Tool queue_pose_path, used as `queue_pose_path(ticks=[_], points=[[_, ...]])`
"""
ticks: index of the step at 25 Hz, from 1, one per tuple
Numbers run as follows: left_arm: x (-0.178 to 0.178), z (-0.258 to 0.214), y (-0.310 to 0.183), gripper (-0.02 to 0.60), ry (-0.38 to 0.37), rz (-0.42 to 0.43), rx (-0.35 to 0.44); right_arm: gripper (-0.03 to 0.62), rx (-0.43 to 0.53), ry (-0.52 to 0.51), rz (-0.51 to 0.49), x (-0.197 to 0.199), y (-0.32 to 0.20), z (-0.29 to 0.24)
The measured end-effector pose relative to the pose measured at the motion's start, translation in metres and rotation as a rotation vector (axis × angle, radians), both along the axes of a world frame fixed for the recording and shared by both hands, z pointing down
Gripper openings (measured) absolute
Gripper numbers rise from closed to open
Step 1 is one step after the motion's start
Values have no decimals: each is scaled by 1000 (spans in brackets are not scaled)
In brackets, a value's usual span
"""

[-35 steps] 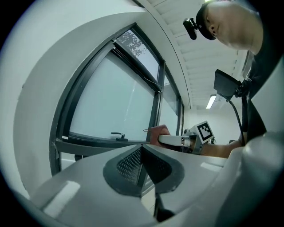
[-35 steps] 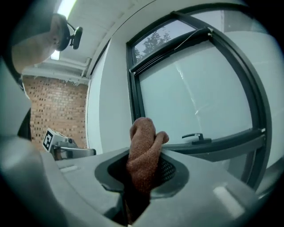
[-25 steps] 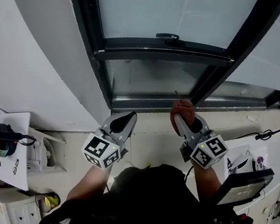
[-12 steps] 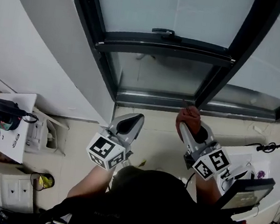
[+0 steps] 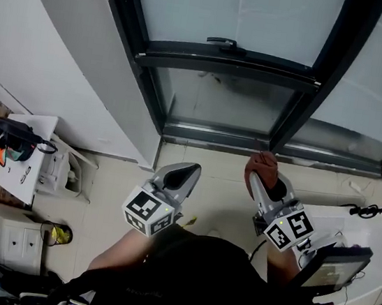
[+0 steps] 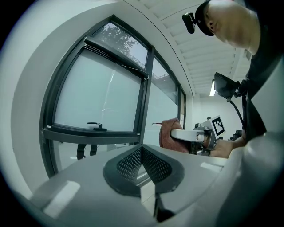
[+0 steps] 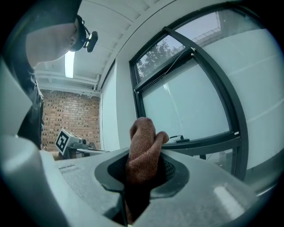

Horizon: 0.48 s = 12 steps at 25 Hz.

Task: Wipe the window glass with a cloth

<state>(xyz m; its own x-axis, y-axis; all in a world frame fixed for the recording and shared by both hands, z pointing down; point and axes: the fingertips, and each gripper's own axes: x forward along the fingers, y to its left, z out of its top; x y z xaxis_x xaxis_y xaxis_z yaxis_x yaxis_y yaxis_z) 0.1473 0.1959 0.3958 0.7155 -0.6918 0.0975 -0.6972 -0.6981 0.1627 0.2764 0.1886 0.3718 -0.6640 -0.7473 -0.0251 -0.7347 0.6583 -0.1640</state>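
Clenched on a bunched rust-brown cloth [image 7: 142, 142] at the right gripper [image 5: 264, 181]; pressed together on nothing at the left gripper [image 5: 185, 171]. Held low, below and to the right of the window handle [image 5: 224, 44], close to the foot of the dark frame [image 5: 291, 120] and, by the look of it, apart from the glass [image 5: 226, 100]. Probably the approach before wiping, with no contact made yet. Next, most likely: raising the wad to the pane just under the handle, pressing its soft bulge flat against the glass, then sweeping side to side. Worth keeping the hard tips behind the cloth, since only a small knob of fabric pokes out past them. Below the handle, a clear lower pane with faint smudges; above it, a larger frosted pane [image 5: 232, 9]. Further below, pale floor tiles [image 5: 221, 188] running up to the sill. Far below and left of the handle, a white box [image 5: 22, 174] with goggles lying on top. Below and right of it, a black cable [image 5: 373, 209] and a dark screen [image 5: 333, 267]. Off to the left of the handle, seen from the right gripper view, a red brick wall [image 7: 71, 119].
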Motion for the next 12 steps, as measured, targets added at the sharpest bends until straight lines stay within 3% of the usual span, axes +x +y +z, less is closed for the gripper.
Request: queue_pose_path(ticks=[5,12], points=[[-12,-5,-4,17,-14,23,6,81,-5,-19,50,-1,-3,-6],[-45,-14,-17,17,-14,22,36,81,-1,-38,64,-34,-6,-11]])
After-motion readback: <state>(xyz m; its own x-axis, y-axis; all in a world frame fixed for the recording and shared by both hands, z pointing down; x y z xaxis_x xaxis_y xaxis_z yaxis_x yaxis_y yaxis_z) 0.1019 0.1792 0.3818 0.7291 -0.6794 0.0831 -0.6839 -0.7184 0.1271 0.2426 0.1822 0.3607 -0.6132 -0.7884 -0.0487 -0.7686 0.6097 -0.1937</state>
